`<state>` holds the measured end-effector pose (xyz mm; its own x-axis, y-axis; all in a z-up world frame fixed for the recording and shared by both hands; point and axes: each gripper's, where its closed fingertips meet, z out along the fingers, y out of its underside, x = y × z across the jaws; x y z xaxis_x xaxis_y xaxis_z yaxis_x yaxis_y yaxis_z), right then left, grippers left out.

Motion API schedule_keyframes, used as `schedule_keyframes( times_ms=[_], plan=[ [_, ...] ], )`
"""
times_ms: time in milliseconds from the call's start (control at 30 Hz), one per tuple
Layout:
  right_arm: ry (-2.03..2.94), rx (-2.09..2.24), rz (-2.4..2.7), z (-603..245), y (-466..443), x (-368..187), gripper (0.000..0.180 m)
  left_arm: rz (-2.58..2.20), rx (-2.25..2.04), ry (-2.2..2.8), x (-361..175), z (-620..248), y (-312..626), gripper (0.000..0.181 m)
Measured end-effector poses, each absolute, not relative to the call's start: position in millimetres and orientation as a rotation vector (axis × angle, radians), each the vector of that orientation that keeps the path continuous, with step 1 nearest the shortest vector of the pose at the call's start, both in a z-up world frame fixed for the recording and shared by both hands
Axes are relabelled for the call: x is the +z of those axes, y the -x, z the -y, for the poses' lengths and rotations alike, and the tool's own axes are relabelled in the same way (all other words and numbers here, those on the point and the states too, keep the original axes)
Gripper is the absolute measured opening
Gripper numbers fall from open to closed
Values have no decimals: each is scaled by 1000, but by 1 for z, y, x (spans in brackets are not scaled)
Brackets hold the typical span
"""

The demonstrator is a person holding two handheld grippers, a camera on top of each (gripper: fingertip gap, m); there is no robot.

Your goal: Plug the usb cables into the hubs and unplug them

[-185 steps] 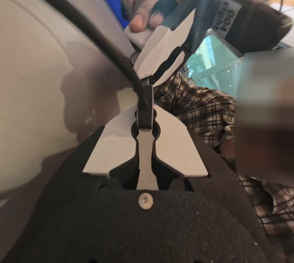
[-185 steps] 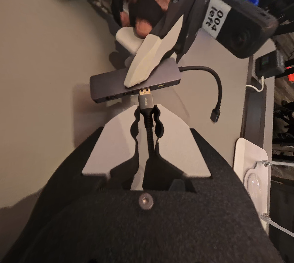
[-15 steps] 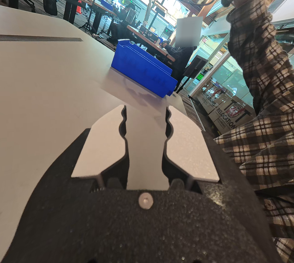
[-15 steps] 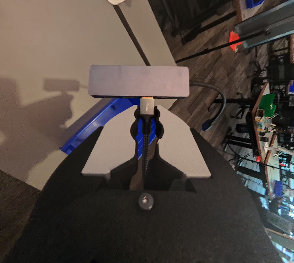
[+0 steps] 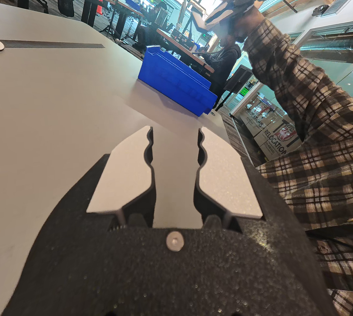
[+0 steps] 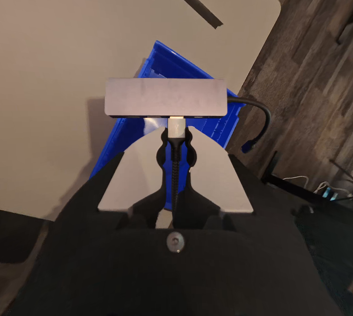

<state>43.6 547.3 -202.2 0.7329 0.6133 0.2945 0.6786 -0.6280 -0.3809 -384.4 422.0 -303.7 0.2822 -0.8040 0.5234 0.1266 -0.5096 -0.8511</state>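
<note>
While the left gripper (image 5: 174,151) hangs parted and empty, the right gripper (image 6: 176,131) pinches the plug (image 6: 176,127), carrying the hub (image 6: 165,96) over the bin (image 6: 215,127), likely to drop both there.

The grey USB hub (image 6: 165,97) is a flat rectangular bar, held level in the air above the blue bin (image 6: 196,129). The braided black USB cable (image 6: 175,169) has its silver plug (image 6: 176,127) inserted in the hub's near edge. The hub's own short black lead (image 6: 264,113) hangs from the right end.
</note>
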Motion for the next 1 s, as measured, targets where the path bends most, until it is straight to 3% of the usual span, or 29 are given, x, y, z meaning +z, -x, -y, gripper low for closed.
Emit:
schedule_keyframes(
  times_ms=[1000],
  plan=[
    [2538,165,498,-571,-38,-246,16,-630,-1350,1690,-300,-420,385,43]
  ],
)
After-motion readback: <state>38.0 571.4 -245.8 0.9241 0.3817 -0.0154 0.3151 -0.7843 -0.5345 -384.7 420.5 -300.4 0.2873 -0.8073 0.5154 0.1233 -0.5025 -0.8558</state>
